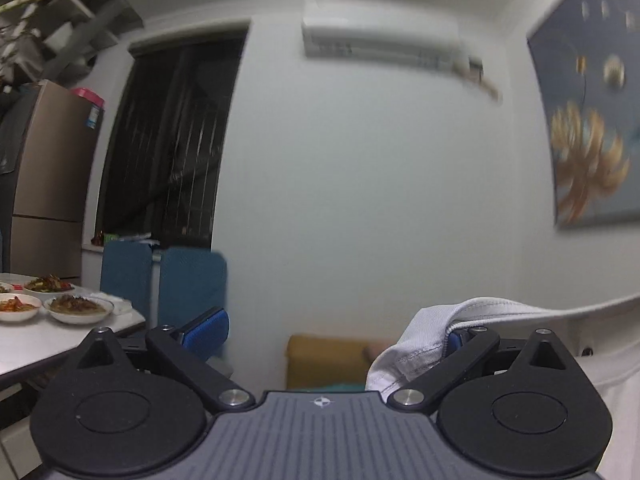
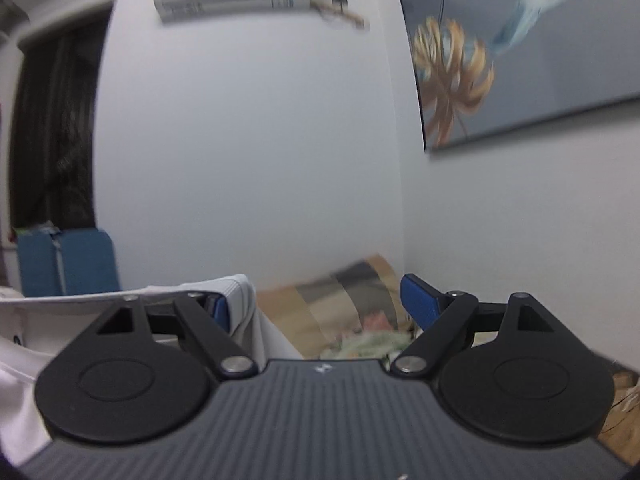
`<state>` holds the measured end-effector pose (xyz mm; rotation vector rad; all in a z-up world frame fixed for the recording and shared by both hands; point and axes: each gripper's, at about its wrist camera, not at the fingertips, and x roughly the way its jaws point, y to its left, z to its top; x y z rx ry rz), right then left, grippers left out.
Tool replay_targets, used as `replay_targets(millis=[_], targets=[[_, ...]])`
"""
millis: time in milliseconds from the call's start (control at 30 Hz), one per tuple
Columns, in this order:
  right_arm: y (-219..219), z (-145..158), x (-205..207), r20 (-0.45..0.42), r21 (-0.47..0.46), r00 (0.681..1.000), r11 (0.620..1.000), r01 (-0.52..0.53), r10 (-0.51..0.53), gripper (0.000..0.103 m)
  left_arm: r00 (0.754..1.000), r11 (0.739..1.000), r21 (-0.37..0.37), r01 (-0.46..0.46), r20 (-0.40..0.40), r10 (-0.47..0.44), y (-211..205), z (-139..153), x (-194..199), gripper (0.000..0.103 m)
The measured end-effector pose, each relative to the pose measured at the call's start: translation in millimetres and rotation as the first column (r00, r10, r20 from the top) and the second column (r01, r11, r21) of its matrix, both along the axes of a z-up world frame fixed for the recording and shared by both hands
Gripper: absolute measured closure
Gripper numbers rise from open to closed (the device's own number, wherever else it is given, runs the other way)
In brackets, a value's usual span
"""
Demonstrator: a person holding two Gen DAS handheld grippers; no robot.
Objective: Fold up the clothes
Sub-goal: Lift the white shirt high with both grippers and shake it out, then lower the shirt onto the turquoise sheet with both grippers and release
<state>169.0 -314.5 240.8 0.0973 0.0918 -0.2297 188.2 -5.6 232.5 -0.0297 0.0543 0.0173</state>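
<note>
The left claw (image 1: pixel 334 332) is held level and is seen spread wide. A white garment (image 1: pixel 436 328) is draped over its right finger, whose blue pad (image 1: pixel 454 340) is mostly covered by the hemmed cloth; nothing is pinched between the two fingers.

The right claw (image 2: pixel 316 306) is likewise spread wide, with the same white garment (image 2: pixel 236 292) hung over its left finger and nothing pressed between the pads. The cloth is stretched between the two claws, lifted up in front of a pale wall (image 1: pixel 380 180).

To the left, a table (image 1: pixel 48 340) carrying bowls of food (image 1: pixel 78 308) is seen, and a framed painting (image 2: pixel 500 52) is hung at the right.
</note>
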Motion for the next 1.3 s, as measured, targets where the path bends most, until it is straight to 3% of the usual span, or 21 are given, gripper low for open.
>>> replay_targets(millis=[200, 333, 467, 567, 633, 700, 800, 867, 900, 1000, 1100, 1233, 1300], targets=[[-20, -121, 191, -0.162, 0.042, 0.986, 0.998, 0.040, -0.032, 0.019, 0.984, 0.999, 0.025, -0.021, -0.179, 0.026, -22, -129, 197, 0.002], [-26, -215, 298, -0.261, 0.023, 0.965, 0.999, 0.035, -0.028, 0.020, 0.947, 0.999, 0.031, -0.031, -0.319, 0.039, -31, -238, 313, 0.002], [-29, -303, 376, -0.348, -0.006, 0.937, 0.999, 0.032, -0.032, 0.020, 0.901, 0.999, 0.029, -0.033, -0.433, 0.043, -28, -341, 392, 0.002], [-34, -351, 409, -0.411, 0.010, 0.911, 0.999, 0.030, -0.023, 0.020, 0.864, 1.000, 0.021, -0.016, -0.503, 0.024, -22, -396, 432, 0.002], [-33, -371, 421, -0.469, 0.003, 0.883, 1.000, 0.018, -0.014, 0.020, 0.827, 1.000, 0.005, 0.003, -0.563, 0.000, -20, -419, 454, 0.002], [-31, -387, 433, -0.544, 0.024, 0.838, 0.999, -0.034, 0.041, 0.020, 0.774, 1.000, 0.022, 0.011, -0.633, 0.006, -20, -433, 470, 0.002], [-27, -404, 448, -0.672, 0.076, 0.723, 0.986, -0.145, 0.158, 0.020, 0.649, 0.997, 0.005, 0.080, -0.759, -0.049, -17, -441, 493, 0.004], [-22, -404, 444, -0.681, 0.088, 0.704, 0.977, -0.195, 0.202, 0.020, 0.616, 0.993, 0.018, 0.115, -0.786, -0.057, -20, -439, 497, 0.005], [-21, -402, 440, -0.673, 0.092, 0.708, 0.974, -0.209, 0.215, 0.020, 0.617, 0.991, 0.026, 0.130, -0.785, -0.061, -22, -434, 495, 0.004], [-21, -386, 417, -0.607, 0.121, 0.760, 0.972, -0.200, 0.232, 0.020, 0.662, 0.989, -0.001, 0.149, -0.743, -0.101, -21, -408, 477, 0.000], [-19, -363, 389, -0.562, 0.185, 0.785, 0.964, -0.189, 0.262, 0.020, 0.703, 0.985, -0.038, 0.169, -0.696, -0.148, -22, -369, 438, 0.000], [-19, -336, 349, -0.555, 0.250, 0.787, 0.956, -0.151, 0.269, 0.020, 0.747, 0.982, -0.033, 0.186, -0.644, -0.164, -22, -321, 372, 0.000], [-20, -321, 320, -0.530, 0.269, 0.803, 0.952, -0.145, 0.272, 0.020, 0.770, 0.982, -0.051, 0.183, -0.614, -0.175, -18, -300, 333, 0.000]])
